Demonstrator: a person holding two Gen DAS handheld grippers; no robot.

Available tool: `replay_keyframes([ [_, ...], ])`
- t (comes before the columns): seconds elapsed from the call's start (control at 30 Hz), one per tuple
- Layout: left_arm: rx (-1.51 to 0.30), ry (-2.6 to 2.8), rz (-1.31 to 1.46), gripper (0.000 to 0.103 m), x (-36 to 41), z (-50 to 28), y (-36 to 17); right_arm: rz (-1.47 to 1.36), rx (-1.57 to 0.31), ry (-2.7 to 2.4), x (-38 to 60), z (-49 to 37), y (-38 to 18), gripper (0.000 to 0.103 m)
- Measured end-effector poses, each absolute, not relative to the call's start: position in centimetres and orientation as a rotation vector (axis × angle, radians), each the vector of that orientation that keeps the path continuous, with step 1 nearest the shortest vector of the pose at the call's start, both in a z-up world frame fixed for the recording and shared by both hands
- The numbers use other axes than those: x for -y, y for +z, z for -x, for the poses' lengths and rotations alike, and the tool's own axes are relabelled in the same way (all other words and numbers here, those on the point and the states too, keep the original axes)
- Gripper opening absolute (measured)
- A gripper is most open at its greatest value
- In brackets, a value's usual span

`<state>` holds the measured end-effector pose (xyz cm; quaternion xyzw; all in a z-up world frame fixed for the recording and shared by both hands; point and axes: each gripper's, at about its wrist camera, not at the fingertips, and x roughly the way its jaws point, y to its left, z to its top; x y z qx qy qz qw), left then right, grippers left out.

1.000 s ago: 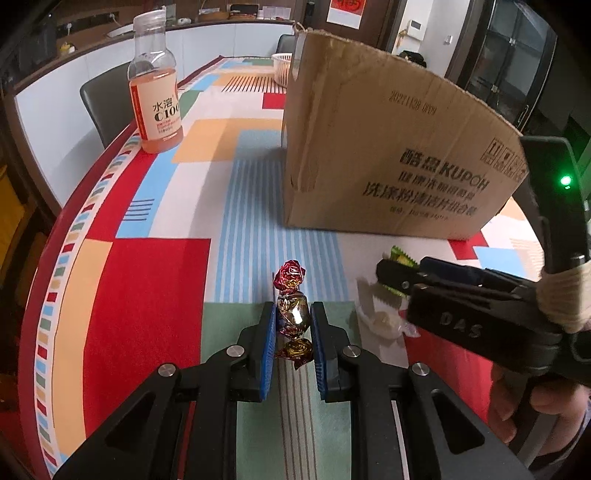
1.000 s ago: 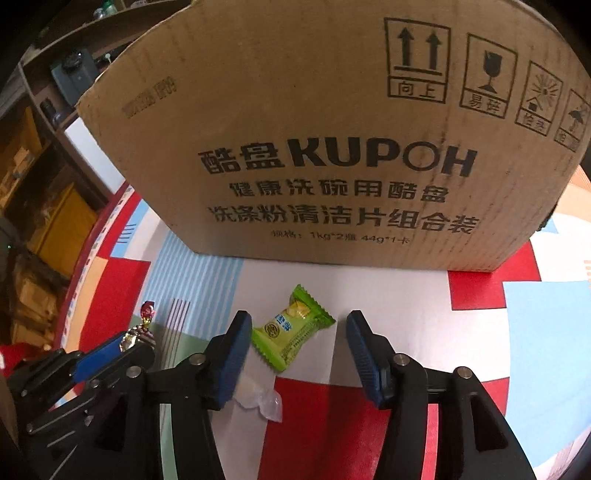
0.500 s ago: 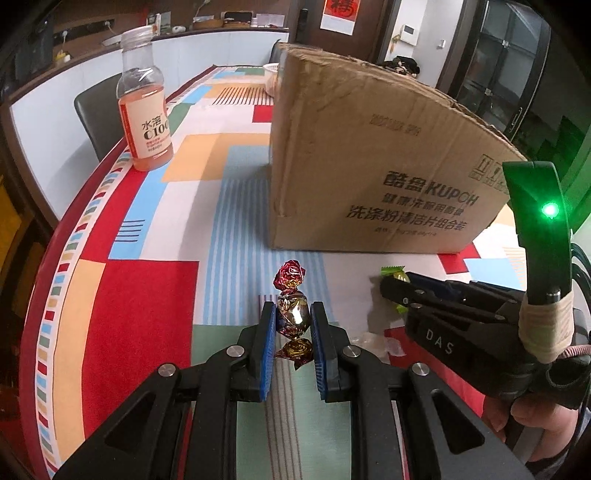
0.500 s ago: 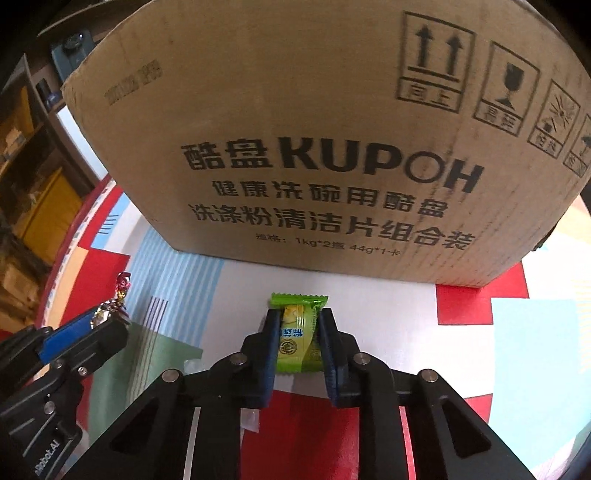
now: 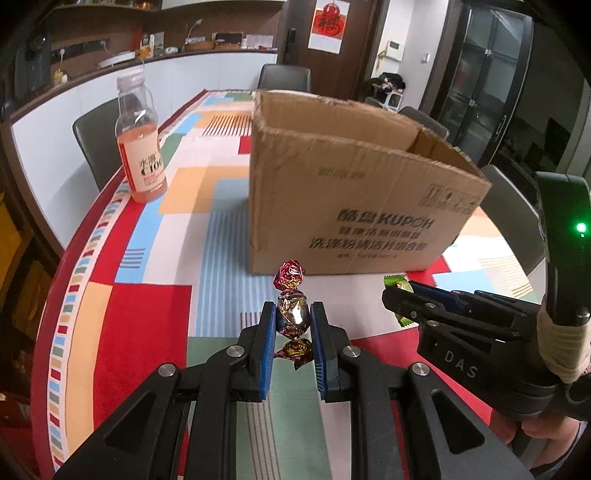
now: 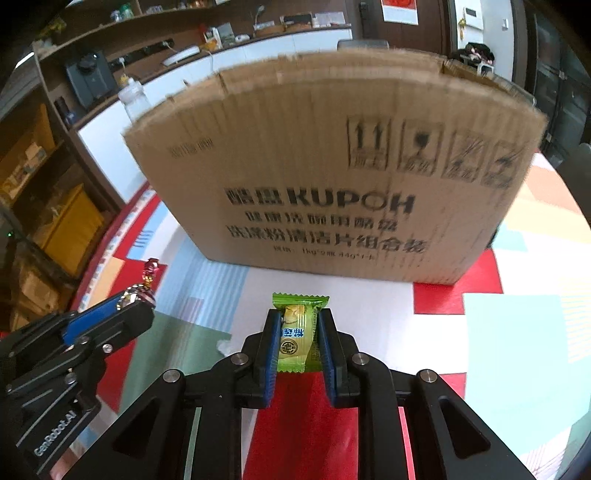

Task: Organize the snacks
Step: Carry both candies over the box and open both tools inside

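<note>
- Looking like a home dining room: long table wearing a bright geometric tablecloth, dark padded chairs sitting around it.
- Low white counter with wooden shelving running along the wall, holding household clutter.
- Red festive hanging showing beside a wooden door; glass-fronted dark cabinet standing at right.

box on table | bottle left of box | both candies before box
</note>
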<state>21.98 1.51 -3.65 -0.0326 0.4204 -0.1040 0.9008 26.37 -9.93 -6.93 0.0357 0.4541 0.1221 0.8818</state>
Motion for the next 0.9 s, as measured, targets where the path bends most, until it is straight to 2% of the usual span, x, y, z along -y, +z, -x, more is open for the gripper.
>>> replay_keyframes([
  [0.43,-0.748,-0.244,0.04,0.019,-0.2,-20.4,1.0,-0.1,-0.785,0.259,14.4,-22.8,-0.2,0.021],
  [0.9,-0.629,-0.256,0.027,0.019,1.0,-20.4,6.2,-0.102,-0.636,0.259,15.2,-22.2,4.4,0.021],
])
